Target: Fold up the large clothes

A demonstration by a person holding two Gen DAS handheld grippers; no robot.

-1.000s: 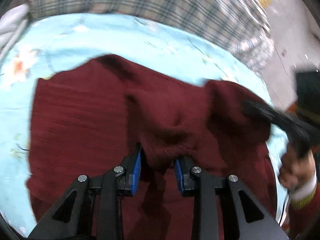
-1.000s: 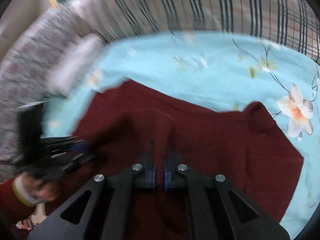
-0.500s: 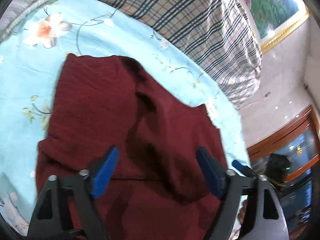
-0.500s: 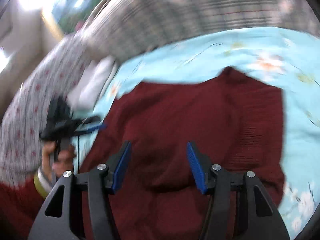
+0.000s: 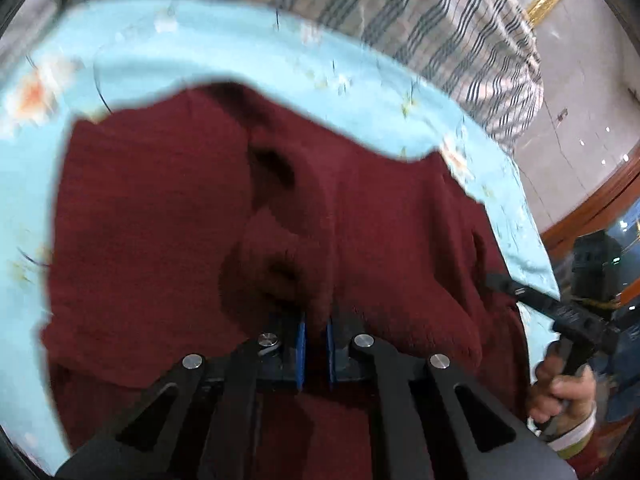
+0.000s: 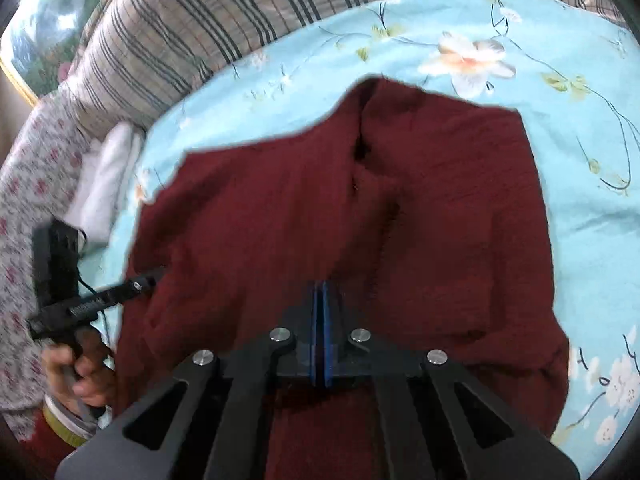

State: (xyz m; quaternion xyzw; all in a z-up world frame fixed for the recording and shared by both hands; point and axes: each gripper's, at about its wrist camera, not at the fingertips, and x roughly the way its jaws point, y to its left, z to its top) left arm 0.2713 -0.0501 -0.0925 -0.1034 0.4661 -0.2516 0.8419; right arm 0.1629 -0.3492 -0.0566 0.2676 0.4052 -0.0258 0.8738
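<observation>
We see the dark red garment [image 6: 440, 208] rumpled on the floral blue sheet [image 6: 580, 92], its near hem cut off by the frame. Our left gripper [image 5: 316, 320] has just closed, pinching a raised fold. Our right gripper [image 6: 320, 292] has just closed too; whether cloth sits between its pads is hidden.

Bare sheet [image 6: 580, 200] w/ free room beside sweater [image 6: 260, 220]; plaid quilt [image 6: 200, 32] blocks far edge.
</observation>
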